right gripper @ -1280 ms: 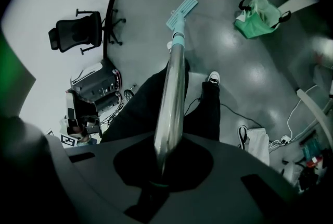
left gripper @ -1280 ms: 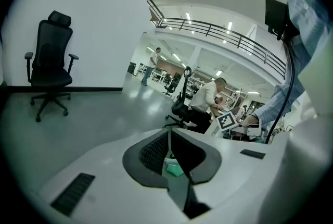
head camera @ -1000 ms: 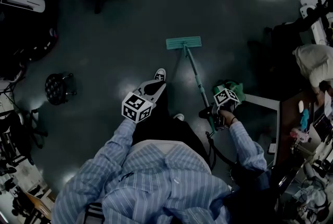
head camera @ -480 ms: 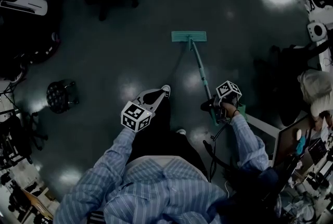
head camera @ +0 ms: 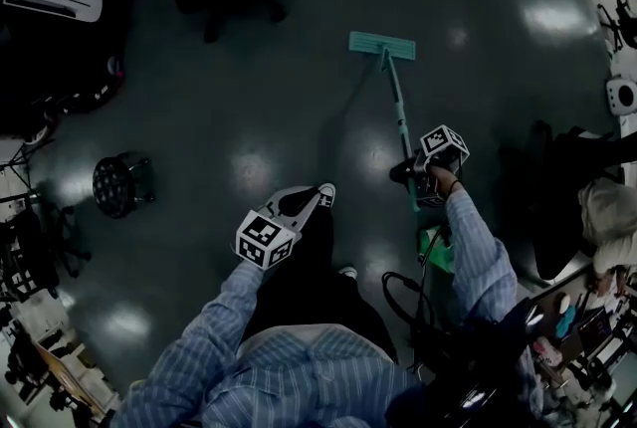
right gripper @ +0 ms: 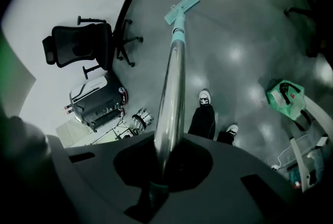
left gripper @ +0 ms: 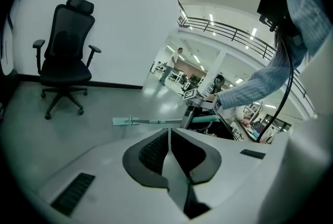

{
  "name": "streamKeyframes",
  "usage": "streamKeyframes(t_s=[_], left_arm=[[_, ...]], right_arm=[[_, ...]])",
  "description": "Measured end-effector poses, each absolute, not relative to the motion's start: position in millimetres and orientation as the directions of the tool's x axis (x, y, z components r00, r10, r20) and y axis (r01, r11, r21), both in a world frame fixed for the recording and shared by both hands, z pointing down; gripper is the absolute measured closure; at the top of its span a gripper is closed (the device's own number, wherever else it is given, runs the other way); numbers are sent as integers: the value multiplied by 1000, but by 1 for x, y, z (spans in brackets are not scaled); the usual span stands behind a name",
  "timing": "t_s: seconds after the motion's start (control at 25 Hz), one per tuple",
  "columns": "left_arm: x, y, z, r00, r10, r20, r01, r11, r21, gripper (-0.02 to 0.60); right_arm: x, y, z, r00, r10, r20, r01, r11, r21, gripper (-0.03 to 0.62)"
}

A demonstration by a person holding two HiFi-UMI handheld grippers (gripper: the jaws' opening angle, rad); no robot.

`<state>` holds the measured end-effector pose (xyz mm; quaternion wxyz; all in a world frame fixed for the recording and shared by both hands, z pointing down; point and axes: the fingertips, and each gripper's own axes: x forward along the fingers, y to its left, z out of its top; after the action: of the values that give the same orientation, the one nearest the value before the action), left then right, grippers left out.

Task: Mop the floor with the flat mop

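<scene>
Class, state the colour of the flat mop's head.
Teal green. The mop head shows best in the head view.

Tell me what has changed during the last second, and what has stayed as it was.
The mop head slid forward over the floor, away from the person. The right gripper went with it, and that arm stretched out further. Nothing was taken or let go: the right gripper stays shut on the mop handle, and the left gripper stays shut and empty.
</scene>
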<state>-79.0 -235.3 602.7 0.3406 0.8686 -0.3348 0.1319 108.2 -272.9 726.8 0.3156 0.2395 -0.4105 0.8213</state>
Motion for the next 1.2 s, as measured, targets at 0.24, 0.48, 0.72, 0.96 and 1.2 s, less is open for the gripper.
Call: streamKeyframes(t_s=[0.24, 0.48, 0.72, 0.96, 1.2], left_arm=[[-90, -263, 618, 718, -522, 461, -695, -500, 517, 563], [-95, -269, 643, 693, -531, 487, -717, -442, 538, 563], [-104, -271, 663, 679, -529, 509, -730, -410, 547, 563], [-99, -270, 670, 682, -524, 511, -728, -420, 542, 563], [-111, -259, 663, 682, -529, 504, -727, -419, 544, 563]], right_arm=[[92, -368, 752, -679, 290, 675, -718, -455, -527, 574], [90, -448, 774, -632, 277, 724, -756, -423, -499, 576], [82, -516, 781, -620, 209, 757, -754, -425, -500, 576], [83, -545, 785, -654, 118, 748, -695, -483, -532, 576], [71, -515, 780, -653, 114, 748, -693, -488, -530, 576]])
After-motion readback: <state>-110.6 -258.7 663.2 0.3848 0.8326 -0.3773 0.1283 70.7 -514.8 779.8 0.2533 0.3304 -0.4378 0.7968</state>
